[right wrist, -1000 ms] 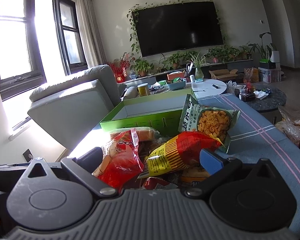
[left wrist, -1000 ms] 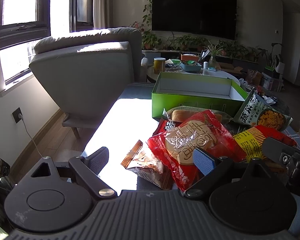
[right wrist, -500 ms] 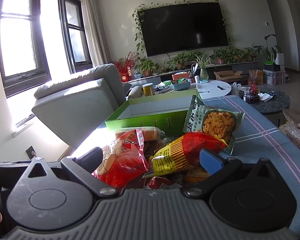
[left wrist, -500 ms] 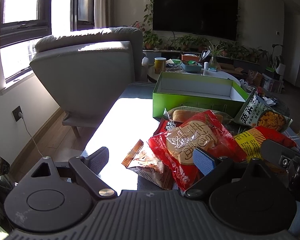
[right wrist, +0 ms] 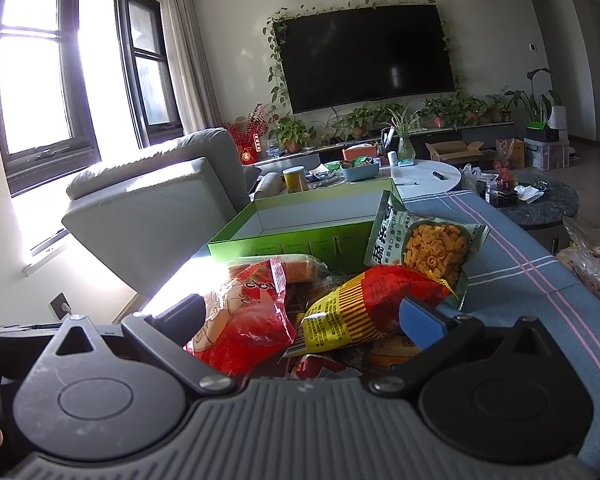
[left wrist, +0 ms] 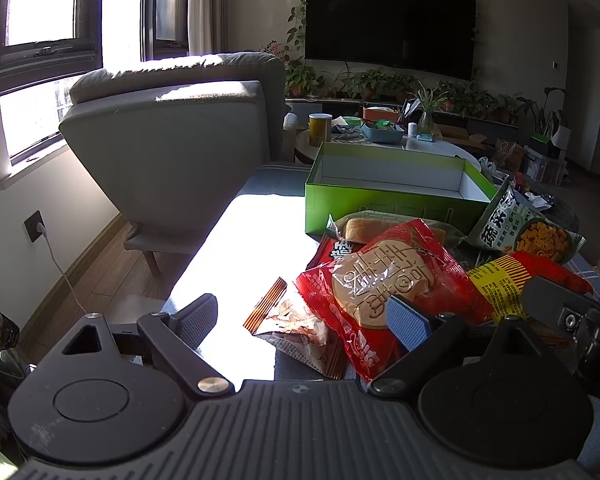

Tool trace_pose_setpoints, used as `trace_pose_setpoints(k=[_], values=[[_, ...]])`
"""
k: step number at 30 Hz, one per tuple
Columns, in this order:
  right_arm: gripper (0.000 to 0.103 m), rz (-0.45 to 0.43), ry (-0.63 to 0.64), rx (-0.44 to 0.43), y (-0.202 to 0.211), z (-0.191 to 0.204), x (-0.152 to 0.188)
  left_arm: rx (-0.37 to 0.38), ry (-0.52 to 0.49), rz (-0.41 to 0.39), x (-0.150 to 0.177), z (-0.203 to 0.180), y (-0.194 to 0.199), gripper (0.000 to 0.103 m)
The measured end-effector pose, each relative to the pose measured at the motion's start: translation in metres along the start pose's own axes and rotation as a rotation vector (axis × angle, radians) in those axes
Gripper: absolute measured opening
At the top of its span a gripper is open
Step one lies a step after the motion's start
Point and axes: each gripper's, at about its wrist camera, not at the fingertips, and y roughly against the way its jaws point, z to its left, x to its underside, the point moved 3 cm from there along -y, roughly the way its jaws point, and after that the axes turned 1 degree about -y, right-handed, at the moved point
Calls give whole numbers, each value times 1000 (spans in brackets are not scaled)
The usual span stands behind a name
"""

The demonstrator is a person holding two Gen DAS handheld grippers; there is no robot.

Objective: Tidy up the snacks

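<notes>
Both grippers are wide open and holding nothing. The left hand-held gripper [left wrist: 302,320] hovers over the near edge of the snack pile, by the red biscuit packet [left wrist: 384,284]. The right hand-held gripper [right wrist: 300,318] sits low over the yellow-and-red packet [right wrist: 364,304]. The pile lies on the worktop [right wrist: 532,276], just in front of an empty green box [left wrist: 392,196].

The red cake packet [left wrist: 384,280] was glossy, crinkled plastic film, as was the yellow-striped red bag [right wrist: 364,304] beside it. Behind them the green box [left wrist: 380,208] looked like smooth matt cardboard with a white lining. The table [right wrist: 520,276] wore woven blue cloth with pale stripes. The left gripper [left wrist: 300,320] was matt black plastic with ribbed blue pads [left wrist: 406,322] and shiny metal rivets.
</notes>
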Motion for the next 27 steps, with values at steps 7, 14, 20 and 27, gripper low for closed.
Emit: trace_pose_setpoints(k=[7,14,20,27], values=[[95,0,0,0,0,0,0,-4,2,2,0,2,-1,91],[95,-9,7,-11,-1,2,-3,-3,13,12,0,9,-4,91],[95,5,47,-93,-14,8,-18,127,68,38,1,14,-9,89],[96,77,62,-165,-51,18,-30,250,42,85,9,4,-33,86]])
